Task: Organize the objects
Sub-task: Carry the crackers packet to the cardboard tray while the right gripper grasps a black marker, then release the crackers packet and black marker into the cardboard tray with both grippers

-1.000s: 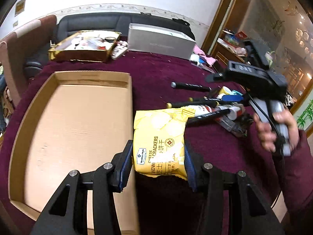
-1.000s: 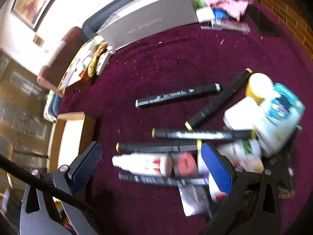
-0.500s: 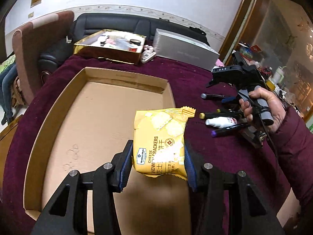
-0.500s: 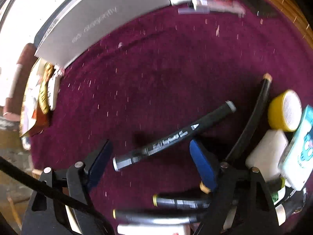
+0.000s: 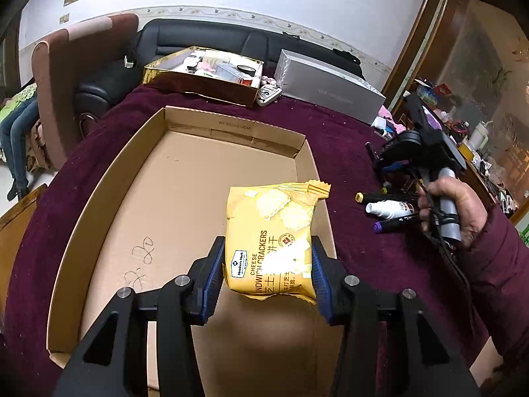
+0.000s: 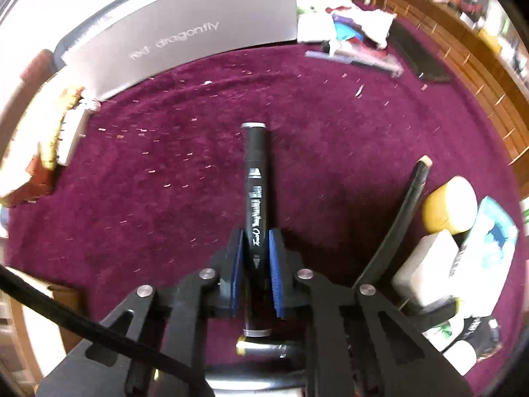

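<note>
Left gripper [image 5: 267,273]: clamped on a yellow cracker packet [image 5: 271,243]; the blue pads press its two long sides near the lower end.
Cracker packet: held in the air, its crimped top edge pointing away from the gripper, over the right-hand wall of the cardboard tray [image 5: 142,152]. Printed words read "CHEESE SANDWICH CRACKERS".
Cardboard tray: shallow, open-topped, brown, lying on the maroon tablecloth [image 5: 334,139]. Its floor shows only a pen scrawl.
Right gripper [image 6: 255,274]: jaws brought together on a black marker [image 6: 255,198], pads tight against the barrel on both sides.
Black marker: lies along the line of the fingers, its grey-capped end pointing away, its other end back between the finger arms. Whether it rests on the cloth or is lifted I cannot tell.
Right hand [image 5: 453,211]: wrapped round the grey handle, seen from the left wrist view; dark red sleeve behind it.
Loose items: more markers, a white spray bottle [image 5: 388,209], a yellow round tub [image 6: 449,205] and a white block [image 6: 426,269] lie close together on the cloth to the right of the gripped marker.
Far edge of table: a grey box [image 6: 185,36] marked "dragonfly" and a gold box [image 5: 201,77] of small items.
</note>
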`<state>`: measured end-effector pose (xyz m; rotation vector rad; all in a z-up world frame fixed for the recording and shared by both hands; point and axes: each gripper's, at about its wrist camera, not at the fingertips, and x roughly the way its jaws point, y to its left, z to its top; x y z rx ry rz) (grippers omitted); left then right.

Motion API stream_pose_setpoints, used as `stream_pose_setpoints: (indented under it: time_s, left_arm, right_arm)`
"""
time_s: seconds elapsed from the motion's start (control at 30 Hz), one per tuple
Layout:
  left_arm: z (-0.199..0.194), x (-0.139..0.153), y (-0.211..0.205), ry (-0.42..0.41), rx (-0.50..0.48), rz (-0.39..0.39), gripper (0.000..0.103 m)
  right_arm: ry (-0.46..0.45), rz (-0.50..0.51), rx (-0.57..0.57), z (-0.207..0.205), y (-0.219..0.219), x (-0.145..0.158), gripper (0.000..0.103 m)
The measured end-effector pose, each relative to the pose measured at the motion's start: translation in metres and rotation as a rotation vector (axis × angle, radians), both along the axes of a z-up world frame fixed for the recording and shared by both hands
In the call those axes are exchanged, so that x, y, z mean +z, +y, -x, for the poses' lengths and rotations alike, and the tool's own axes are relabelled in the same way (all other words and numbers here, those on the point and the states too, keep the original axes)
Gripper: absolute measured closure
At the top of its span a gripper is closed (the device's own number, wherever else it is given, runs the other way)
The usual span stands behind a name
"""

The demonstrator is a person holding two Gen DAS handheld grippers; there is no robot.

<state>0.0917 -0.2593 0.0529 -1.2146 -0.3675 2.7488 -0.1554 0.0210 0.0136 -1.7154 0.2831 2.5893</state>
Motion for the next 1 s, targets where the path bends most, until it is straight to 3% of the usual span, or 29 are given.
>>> stream_pose_setpoints:
  time_s: [0.27, 0.5, 0.6, 0.77, 1.0]
  left_arm:
    - [-0.012, 0.011, -0.001, 0.023, 0.033, 0.013, 0.061]
    - [-0.007, 0.024, -0.001, 0.039, 0.038, 0.063, 0.061]
    - [0.009, 0.025, -0.007, 0.025, 0.047, 0.093, 0.061]
    - [0.042, 0.017, -0.029, -0.026, 0.064, 0.062, 0.061]
    - [0.088, -0.01, -0.047, -0.11, 0.096, 0.093, 0.061]
  right_arm:
    - [0.064, 0.147, 0.074, -0.044, 0.015, 0.035, 0.09]
    - [0.113, 0.253, 0.233, -0.08, -0.036, 0.06, 0.09]
    - [0.082, 0.317, 0.299, -0.084, -0.069, 0.057, 0.09]
    - [0.019, 0.399, 0.383, -0.09, -0.12, 0.048, 0.09]
    - [-0.026, 0.351, 0.439, -0.094, -0.177, 0.023, 0.09]
